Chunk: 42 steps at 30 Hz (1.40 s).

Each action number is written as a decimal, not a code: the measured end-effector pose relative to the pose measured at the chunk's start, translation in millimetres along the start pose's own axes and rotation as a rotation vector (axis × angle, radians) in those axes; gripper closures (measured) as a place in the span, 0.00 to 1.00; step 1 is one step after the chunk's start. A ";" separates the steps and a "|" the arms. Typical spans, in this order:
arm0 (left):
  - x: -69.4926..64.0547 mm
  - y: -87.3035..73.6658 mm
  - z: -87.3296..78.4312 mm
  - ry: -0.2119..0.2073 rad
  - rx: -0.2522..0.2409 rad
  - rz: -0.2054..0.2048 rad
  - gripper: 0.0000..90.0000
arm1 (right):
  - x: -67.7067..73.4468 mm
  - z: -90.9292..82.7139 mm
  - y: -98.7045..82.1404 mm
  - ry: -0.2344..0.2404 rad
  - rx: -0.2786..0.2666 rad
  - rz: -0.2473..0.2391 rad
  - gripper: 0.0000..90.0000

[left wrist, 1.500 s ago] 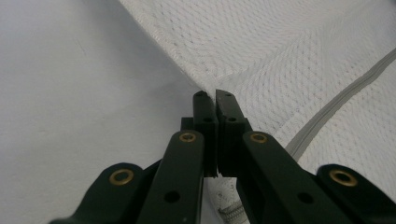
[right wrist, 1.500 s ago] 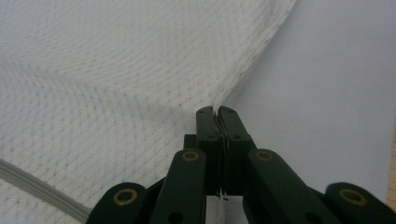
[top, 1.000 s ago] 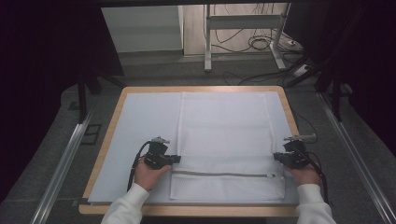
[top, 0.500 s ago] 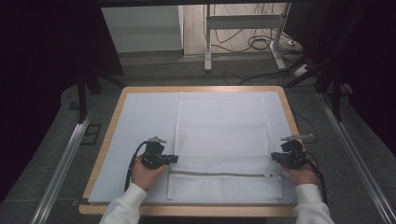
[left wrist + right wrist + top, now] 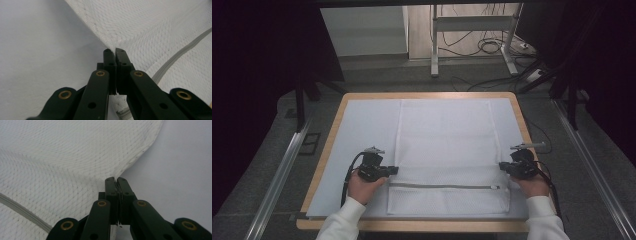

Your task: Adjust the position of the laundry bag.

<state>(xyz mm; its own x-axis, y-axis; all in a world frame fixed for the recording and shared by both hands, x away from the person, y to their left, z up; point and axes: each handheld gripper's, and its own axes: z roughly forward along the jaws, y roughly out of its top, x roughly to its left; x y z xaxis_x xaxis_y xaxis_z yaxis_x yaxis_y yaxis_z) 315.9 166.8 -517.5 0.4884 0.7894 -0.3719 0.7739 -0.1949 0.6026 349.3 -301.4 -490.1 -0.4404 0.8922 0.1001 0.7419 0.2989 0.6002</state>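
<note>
Both grippers clamped on the side edges of a white mesh bag, laid flat on the surface.

White mesh laundry bag (image 5: 447, 150) spread flat on the pale mat (image 5: 362, 130) of the wood-rimmed surface (image 5: 329, 130), long side running away from the person, grey zipper (image 5: 442, 186) crossing it near the closer end. Left gripper (image 5: 393, 170) at the bag's left edge just above the zipper, fingers (image 5: 110, 56) pressed together on the hem, mesh puckering up from the pinch. Right gripper (image 5: 503, 167) at the opposite edge, level with the left, fingers (image 5: 110, 182) likewise closed tight on a fold of the hem, fabric rising in a shallow ridge toward them. Hands in white sleeves entering from the near side.
</note>
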 end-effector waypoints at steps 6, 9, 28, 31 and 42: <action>1.5 -2.6 -1.4 0.008 0.002 -0.002 0.99 | 1.7 1.8 0.7 0.007 0.001 -0.006 0.97; 3.9 -4.2 -2.6 0.015 0.004 -0.004 0.99 | 5.3 2.8 2.6 0.004 0.002 -0.020 0.97; 13.1 -8.2 -11.7 0.028 0.000 -0.015 0.99 | 19.1 9.9 4.4 0.009 0.007 -0.060 0.97; 14.3 -8.9 -13.2 0.035 -0.004 -0.015 0.99 | 20.9 10.6 4.6 0.010 0.005 -0.058 0.97; 22.2 -13.4 -17.8 0.047 0.003 -0.027 0.99 | 27.2 14.4 5.8 0.028 -0.003 -0.062 0.97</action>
<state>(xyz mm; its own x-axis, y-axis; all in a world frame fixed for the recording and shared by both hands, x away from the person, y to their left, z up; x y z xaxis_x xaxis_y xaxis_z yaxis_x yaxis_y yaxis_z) 309.2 197.3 -521.4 0.4480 0.8206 -0.3547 0.7880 -0.1751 0.5903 348.9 -270.6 -495.3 -0.4998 0.8620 0.0846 0.7110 0.3526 0.6084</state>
